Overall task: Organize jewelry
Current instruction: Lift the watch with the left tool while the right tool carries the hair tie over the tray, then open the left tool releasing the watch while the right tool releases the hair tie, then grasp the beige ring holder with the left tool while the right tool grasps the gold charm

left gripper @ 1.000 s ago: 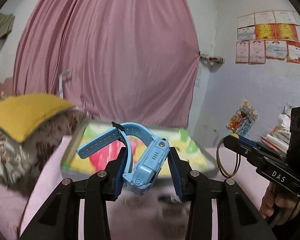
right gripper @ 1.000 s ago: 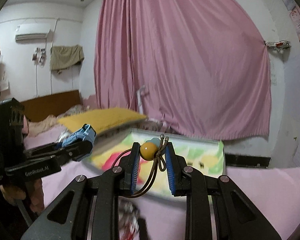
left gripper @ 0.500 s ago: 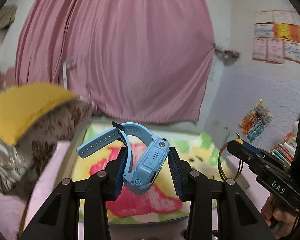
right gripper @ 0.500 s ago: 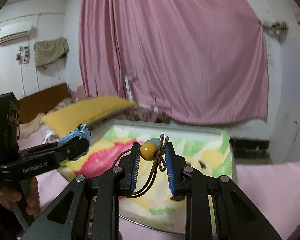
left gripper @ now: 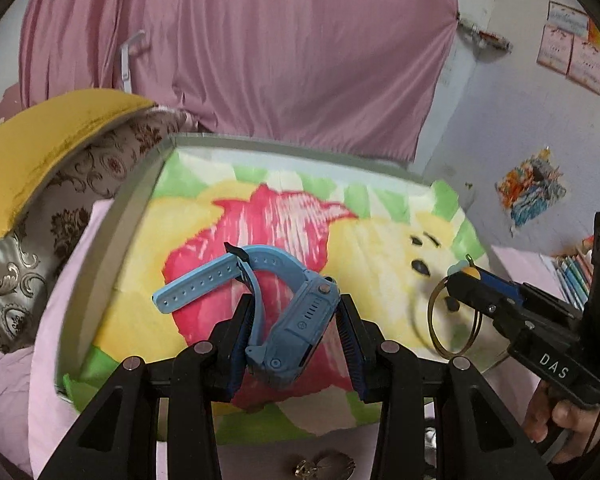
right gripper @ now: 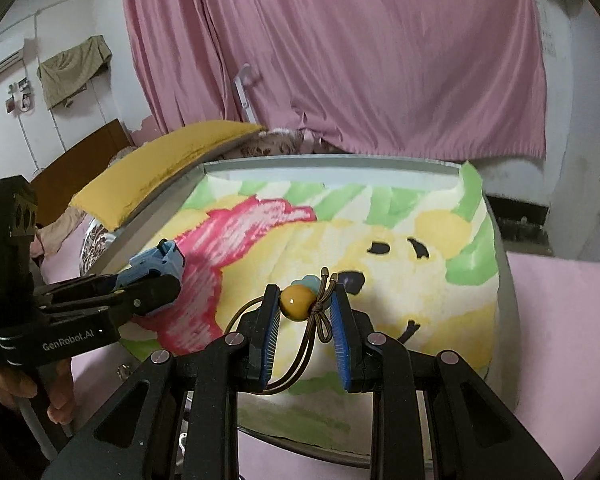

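Observation:
My left gripper point(left gripper: 296, 332) is shut on a light blue watch point(left gripper: 296, 316), its strap curling up to the left. It hangs over the tray point(left gripper: 112, 236), which is lined with a bright cloth of red, yellow and green. My right gripper point(right gripper: 304, 312) is shut on a brown cord bracelet with an amber bead point(right gripper: 296, 302), also above the tray point(right gripper: 340, 162). The right gripper shows at the right of the left wrist view point(left gripper: 456, 280), with the bracelet loop point(left gripper: 440, 320) hanging. The left gripper with the watch point(right gripper: 156, 264) shows at the left of the right wrist view.
A yellow cushion point(left gripper: 40, 148) on a patterned pillow point(left gripper: 40, 232) lies left of the tray. A pink curtain point(left gripper: 240, 48) hangs behind. Pink bedding point(right gripper: 560, 320) surrounds the tray. A small shiny trinket point(left gripper: 324, 466) lies below the tray's near edge. Books point(left gripper: 572, 276) stand at far right.
Both grippers have moved forward and tilted down over the tray, which now fills much more of both views. Each keeps hold of its item.

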`<state>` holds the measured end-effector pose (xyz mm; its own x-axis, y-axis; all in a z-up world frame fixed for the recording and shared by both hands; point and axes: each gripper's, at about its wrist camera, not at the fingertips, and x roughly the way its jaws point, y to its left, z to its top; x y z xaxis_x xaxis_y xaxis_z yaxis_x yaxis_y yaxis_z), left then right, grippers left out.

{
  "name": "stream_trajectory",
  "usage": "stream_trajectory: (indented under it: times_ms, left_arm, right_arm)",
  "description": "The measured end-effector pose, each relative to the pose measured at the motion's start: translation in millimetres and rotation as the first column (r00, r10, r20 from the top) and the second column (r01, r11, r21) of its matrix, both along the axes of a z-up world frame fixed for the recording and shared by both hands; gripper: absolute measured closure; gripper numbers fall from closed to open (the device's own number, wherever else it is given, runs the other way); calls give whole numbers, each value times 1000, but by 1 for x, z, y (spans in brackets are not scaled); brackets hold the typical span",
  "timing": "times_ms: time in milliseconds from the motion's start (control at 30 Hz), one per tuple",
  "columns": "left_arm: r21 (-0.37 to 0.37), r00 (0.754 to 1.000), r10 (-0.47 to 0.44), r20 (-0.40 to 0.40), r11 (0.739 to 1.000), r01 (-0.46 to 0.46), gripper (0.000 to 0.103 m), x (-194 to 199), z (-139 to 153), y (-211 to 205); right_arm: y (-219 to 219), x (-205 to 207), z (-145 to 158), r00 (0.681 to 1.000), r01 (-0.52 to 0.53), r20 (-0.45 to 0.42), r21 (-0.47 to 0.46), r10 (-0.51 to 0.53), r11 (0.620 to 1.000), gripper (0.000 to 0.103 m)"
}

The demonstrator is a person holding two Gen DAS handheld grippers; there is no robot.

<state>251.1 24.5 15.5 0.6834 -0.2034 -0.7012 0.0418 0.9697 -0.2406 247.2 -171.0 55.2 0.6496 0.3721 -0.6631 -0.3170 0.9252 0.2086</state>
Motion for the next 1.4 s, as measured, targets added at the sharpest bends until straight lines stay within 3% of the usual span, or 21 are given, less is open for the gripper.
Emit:
stream_trajectory:
  times_ms: [100, 200, 267, 367, 400, 567, 633, 700, 767, 867, 1067, 1400]
  left_arm:
    - [9, 1000, -3, -11, 1000, 3, 64, 1, -2, 0]
    - [3, 1000, -6, -9, 1000, 7, 59, -1, -1, 1]
    - [6, 1000, -4, -3, 1000, 4, 55, -4, 2, 1]
    - [16, 999, 12, 33, 1000, -12, 45, -13, 9, 1]
    - [17, 998, 17, 54, 1000, -18, 38, -18, 13, 1]
    - [12, 987, 45, 156, 999, -48, 26, -48, 30, 2]
    - [6, 981, 56, 185, 998, -58, 20, -59, 35, 2]
    - [-4, 972, 70, 225, 997, -71, 9, -73, 41, 2]
    - [-11, 959, 84, 271, 996, -84, 1, -88, 45, 1]
    - [-11, 937, 82, 341, 997, -83, 1, -111, 51, -4]
    - [5, 914, 58, 401, 998, -65, 1, -149, 52, -17]
    - [-13, 926, 29, 378, 1000, -26, 1, -184, 33, -23]
  right_arm:
    - [-3, 3, -5, 1000, 4, -30, 10, -3, 1000, 77]
    - [-5, 3, -7, 999, 14, -44, 25, -13, 1000, 58]
    - [-8, -1, -3, 999, 21, -32, 32, -20, 999, 57]
    - [-13, -14, 10, 999, 40, 23, 32, -41, 999, 56]
    - [-14, -18, 14, 998, 45, 40, 32, -47, 998, 54]
    - [-25, -53, 33, 985, 71, 156, 35, -75, 997, 40]
    - [-29, -66, 41, 977, 79, 199, 29, -83, 996, 33]
    - [-32, -84, 48, 963, 91, 251, 22, -93, 996, 15]
    - [-36, -101, 54, 947, 106, 302, 19, -106, 994, 7]
    - [-41, -123, 60, 932, 113, 345, 19, -113, 993, 3]
    - [-47, -163, 67, 901, 130, 418, -9, -114, 992, 2]
    - [-51, -214, 60, 890, 131, 448, -74, -84, 989, 2]
